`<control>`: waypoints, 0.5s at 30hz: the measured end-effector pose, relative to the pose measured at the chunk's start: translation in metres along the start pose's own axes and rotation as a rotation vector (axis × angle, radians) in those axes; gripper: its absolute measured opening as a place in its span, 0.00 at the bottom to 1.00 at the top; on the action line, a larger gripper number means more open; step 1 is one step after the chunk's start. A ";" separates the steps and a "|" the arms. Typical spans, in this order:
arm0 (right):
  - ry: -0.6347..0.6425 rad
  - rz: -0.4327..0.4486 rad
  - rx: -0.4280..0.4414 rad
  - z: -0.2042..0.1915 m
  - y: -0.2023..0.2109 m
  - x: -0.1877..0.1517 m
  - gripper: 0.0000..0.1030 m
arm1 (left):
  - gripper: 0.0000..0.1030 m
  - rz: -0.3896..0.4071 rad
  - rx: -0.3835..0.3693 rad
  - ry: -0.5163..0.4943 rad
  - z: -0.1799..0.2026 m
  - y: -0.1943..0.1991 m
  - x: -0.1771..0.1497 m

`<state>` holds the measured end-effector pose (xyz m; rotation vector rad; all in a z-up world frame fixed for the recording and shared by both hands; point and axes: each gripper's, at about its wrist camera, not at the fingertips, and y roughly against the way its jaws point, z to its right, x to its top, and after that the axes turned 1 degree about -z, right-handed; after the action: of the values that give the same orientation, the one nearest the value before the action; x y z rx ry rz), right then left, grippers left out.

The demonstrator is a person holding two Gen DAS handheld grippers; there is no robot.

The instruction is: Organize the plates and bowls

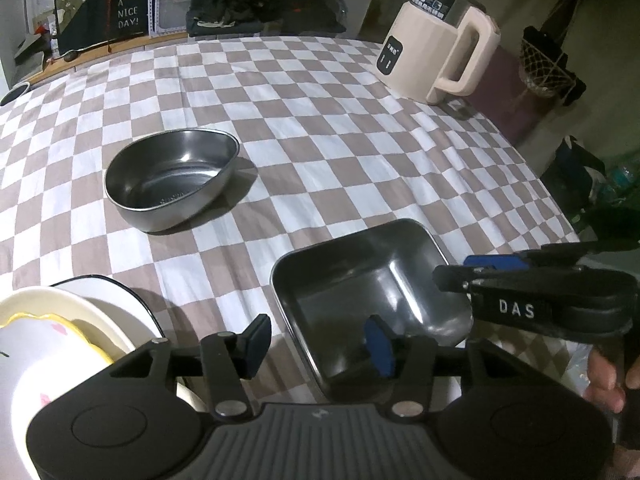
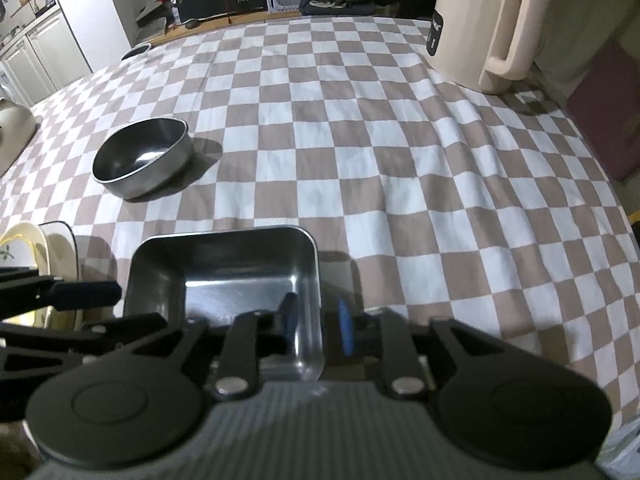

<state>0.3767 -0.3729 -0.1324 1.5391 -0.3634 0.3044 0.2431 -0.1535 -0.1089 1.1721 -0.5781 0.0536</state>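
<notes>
Right wrist view is showing the square steel tray sitting on the checkered table, with the right tool straddling its near right wall, pads apart and not pressing it. Left wrist view is showing the left tool hovering half open over the tray's near left rim, gripping nothing, with stacked ceramic plates just left. Farther out, a round steel bowl is sitting alone and a cream electric kettle is standing at the far right edge.
</notes>
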 end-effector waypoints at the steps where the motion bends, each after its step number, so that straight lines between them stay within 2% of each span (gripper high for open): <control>1: 0.000 0.008 0.002 0.000 0.002 -0.001 0.38 | 0.54 0.002 -0.001 0.001 0.000 0.001 0.000; 4: -0.007 0.034 0.011 0.000 0.009 -0.003 0.50 | 0.66 0.012 0.001 -0.005 0.001 0.004 0.000; 6: -0.023 0.051 0.000 0.002 0.014 -0.004 0.55 | 0.80 0.023 0.007 -0.009 0.002 0.007 0.000; 8: -0.041 0.069 -0.019 0.004 0.018 -0.004 0.69 | 0.86 0.035 0.011 -0.010 0.002 0.011 0.001; 11: -0.068 0.092 -0.033 0.007 0.024 -0.004 0.84 | 0.93 0.058 0.011 -0.009 0.000 0.018 0.003; 15: -0.100 0.129 -0.054 0.010 0.030 -0.003 0.98 | 1.00 0.092 0.030 -0.015 -0.004 0.026 0.006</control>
<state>0.3608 -0.3822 -0.1062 1.4844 -0.5470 0.3159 0.2410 -0.1406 -0.0853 1.1755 -0.6462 0.1328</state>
